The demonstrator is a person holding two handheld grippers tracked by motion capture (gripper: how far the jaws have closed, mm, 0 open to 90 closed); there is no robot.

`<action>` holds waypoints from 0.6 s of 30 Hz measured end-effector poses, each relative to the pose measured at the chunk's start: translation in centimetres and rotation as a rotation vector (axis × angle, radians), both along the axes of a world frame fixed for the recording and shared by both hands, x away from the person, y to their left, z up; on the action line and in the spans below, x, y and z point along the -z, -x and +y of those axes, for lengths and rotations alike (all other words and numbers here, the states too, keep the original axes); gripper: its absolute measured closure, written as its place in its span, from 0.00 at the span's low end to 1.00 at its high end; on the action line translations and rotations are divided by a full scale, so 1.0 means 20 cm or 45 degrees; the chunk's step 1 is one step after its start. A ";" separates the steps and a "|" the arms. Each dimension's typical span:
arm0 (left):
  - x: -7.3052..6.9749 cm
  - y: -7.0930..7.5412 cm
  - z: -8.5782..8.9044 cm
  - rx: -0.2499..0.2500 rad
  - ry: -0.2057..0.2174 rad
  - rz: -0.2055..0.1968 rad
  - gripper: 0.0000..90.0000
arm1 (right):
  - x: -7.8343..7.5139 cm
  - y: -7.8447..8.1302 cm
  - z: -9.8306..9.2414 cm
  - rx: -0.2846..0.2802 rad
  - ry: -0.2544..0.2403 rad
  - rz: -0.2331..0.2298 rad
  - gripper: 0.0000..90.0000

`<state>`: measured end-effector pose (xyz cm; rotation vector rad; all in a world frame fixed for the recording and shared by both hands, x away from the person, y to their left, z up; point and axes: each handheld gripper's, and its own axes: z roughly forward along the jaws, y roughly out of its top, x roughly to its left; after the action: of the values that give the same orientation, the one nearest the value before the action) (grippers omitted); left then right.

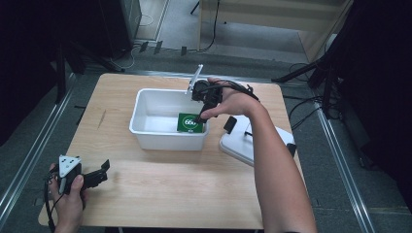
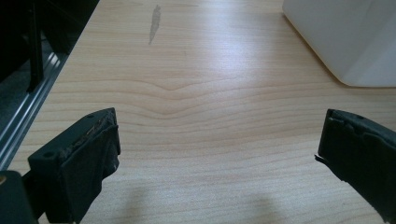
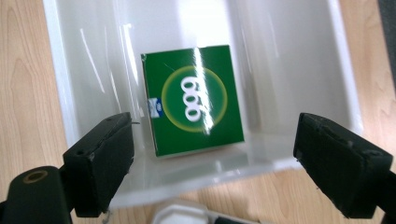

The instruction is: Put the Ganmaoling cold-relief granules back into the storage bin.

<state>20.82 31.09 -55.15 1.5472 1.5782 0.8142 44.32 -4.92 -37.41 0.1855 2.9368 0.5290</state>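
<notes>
Hovering over white bin (image 3: 60, 107), right gripper (image 3: 215, 163) jaws apart, green box (image 3: 194, 100) apparently released; lift straight clear. Left gripper (image 2: 217, 158) jaws apart, empty.

The white lid (image 1: 243, 145) is partly hidden behind the person's forearm (image 1: 274, 160).

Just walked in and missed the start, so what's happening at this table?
A person works at a light wooden table with tongs in each hand. The right tongs hang open over a white plastic tub, above a flat green box with white print lying on its floor, not gripped. The tub's white lid lies on the table beside it. The left tongs rest open near the table's front corner, holding nothing.
</notes>
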 end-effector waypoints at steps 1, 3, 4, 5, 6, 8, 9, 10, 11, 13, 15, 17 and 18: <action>0.00 0.00 0.00 0.001 -0.003 0.000 0.00 | -0.01 0.00 -0.01 0.004 -0.002 -0.005 0.14; 0.00 0.00 0.00 0.003 -0.004 -0.001 0.00 | -0.03 0.00 -0.04 0.011 -0.011 -0.015 0.14; 0.00 0.00 0.00 0.004 -0.006 0.002 0.00 | -0.04 0.00 -0.05 0.017 -0.016 -0.021 0.14; 0.00 0.00 0.00 0.002 -0.006 0.002 0.00 | -0.05 0.00 -0.07 0.020 -0.022 -0.023 0.14; 0.00 0.00 0.00 0.002 -0.008 0.003 0.00 | -0.06 0.01 -0.08 0.029 -0.027 -0.026 0.14; 0.00 0.00 0.00 0.000 -0.010 0.005 0.00 | -0.07 0.01 -0.11 0.039 -0.028 -0.031 0.14; 0.00 0.00 0.00 0.000 -0.011 0.004 0.00 | -0.08 0.01 -0.12 0.045 -0.029 -0.033 0.14; 0.00 0.00 0.00 -0.001 -0.011 0.004 0.00 | -0.08 0.01 -0.14 0.052 -0.023 -0.034 0.14; 0.00 0.00 0.00 0.000 -0.012 0.003 0.00 | -0.09 0.02 -0.15 0.062 -0.022 -0.034 0.14; 0.00 0.00 0.00 -0.002 -0.011 0.003 0.00 | -0.09 0.02 -0.17 0.066 -0.023 -0.040 0.14; 0.00 0.00 0.00 -0.002 -0.010 0.003 0.00 | -0.09 0.03 -0.20 0.077 -0.027 -0.038 0.14; 0.00 0.00 0.00 -0.004 -0.010 0.006 0.00 | -0.09 0.03 -0.23 0.084 -0.028 -0.046 0.14; 0.00 0.00 0.00 -0.003 -0.010 0.008 0.00 | -0.09 0.03 -0.25 0.086 -0.028 -0.047 0.14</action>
<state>20.87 31.02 -55.15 1.5549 1.5836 0.8184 43.72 -9.87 -35.58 0.2730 2.8783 0.5495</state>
